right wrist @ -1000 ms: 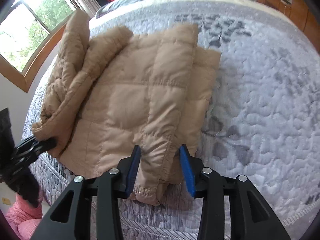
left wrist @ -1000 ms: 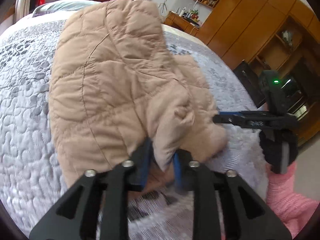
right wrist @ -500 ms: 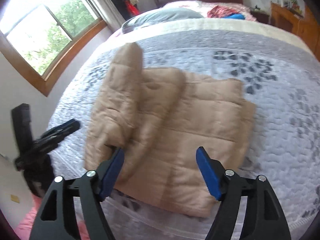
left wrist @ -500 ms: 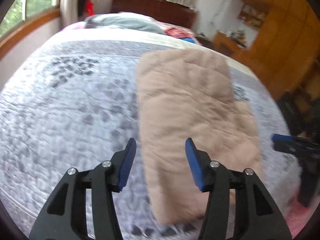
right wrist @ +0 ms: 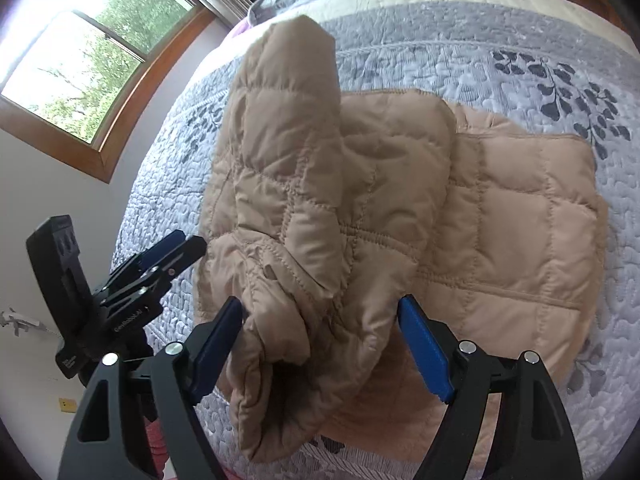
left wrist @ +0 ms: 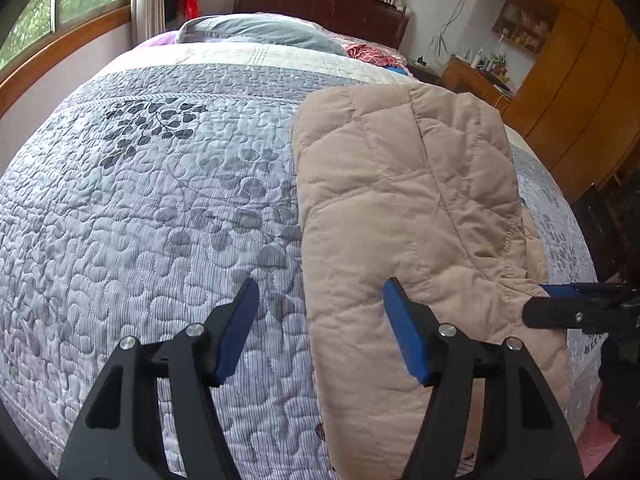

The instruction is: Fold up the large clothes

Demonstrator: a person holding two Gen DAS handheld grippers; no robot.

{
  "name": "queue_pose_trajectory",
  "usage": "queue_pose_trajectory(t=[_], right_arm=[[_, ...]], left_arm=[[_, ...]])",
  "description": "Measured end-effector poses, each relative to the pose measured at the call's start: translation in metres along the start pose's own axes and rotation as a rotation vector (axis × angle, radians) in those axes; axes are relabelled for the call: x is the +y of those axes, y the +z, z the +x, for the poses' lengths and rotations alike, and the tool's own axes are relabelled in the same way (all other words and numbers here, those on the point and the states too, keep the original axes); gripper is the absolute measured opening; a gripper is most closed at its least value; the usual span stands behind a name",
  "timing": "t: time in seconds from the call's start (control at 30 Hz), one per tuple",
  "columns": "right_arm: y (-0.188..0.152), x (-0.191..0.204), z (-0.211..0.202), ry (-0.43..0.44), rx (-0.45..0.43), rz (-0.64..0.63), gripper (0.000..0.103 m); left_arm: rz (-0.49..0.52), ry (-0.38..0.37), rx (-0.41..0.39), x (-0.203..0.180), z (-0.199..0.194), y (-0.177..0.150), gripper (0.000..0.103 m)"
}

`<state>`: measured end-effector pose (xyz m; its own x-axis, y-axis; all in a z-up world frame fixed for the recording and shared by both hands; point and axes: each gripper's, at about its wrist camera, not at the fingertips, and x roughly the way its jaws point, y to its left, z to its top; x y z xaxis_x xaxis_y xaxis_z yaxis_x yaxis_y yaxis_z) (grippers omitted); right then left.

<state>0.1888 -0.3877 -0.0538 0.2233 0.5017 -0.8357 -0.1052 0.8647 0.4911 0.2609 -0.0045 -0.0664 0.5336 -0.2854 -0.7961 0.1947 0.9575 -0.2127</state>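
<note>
A tan quilted jacket lies folded on the grey leaf-patterned bedspread, near the bed's front edge. My left gripper hovers over the jacket's left edge, its jaws opening and its blue pads clear of the cloth. In the right wrist view the jacket has a sleeve or flap folded across its left part. My right gripper hangs above that bulging fold with its jaws opening and nothing pressed between the pads. Each gripper shows in the other's view: the right gripper and the left gripper.
A grey-blue pillow and a dark wooden headboard are at the far end of the bed. A window lies to the left, and a wooden wardrobe and cluttered nightstand to the right. A pink sleeve shows at the lower right.
Both grippers let go of the jacket's near edge, widened and drew back from it. The jacket has settled flat on the bed.
</note>
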Motion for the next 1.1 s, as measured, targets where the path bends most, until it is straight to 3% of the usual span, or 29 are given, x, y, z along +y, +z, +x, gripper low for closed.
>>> queue_pose_trajectory(t=[0.07,0.13,0.3,0.4,0.57,0.77,0.93,1.1], right_arm=[[0.004,0.0,0.005,-0.002,0.002,-0.005,0.078],[0.008,0.0,0.01,0.004,0.005,-0.003,0.059],[0.007,0.001,0.016,0.032,-0.001,-0.029,0.032],[0.006,0.003,0.006,0.067,-0.025,-0.059,0.023],[-0.003,0.012,-0.034,0.055,-0.111,-0.13,0.021],[-0.019,0.007,-0.098,0.031,-0.239,-0.165,0.02],[-0.037,-0.012,-0.123,-0.004,-0.283,-0.138,0.02],[-0.05,-0.044,-0.119,-0.029,-0.279,-0.066,0.02]], left_arm=[[0.0,-0.001,-0.002,0.001,0.001,0.001,0.064],[-0.003,-0.004,-0.005,0.003,0.001,0.001,0.064],[-0.015,-0.006,-0.008,0.007,-0.001,0.0,0.064],[-0.034,-0.009,-0.013,0.01,-0.006,-0.001,0.064],[-0.039,-0.037,-0.053,0.005,-0.023,0.003,0.064],[0.028,-0.098,-0.094,-0.028,-0.039,0.007,0.064],[0.089,-0.168,-0.063,-0.061,-0.031,0.006,0.064],[0.129,-0.2,-0.014,-0.087,-0.012,-0.001,0.064]])
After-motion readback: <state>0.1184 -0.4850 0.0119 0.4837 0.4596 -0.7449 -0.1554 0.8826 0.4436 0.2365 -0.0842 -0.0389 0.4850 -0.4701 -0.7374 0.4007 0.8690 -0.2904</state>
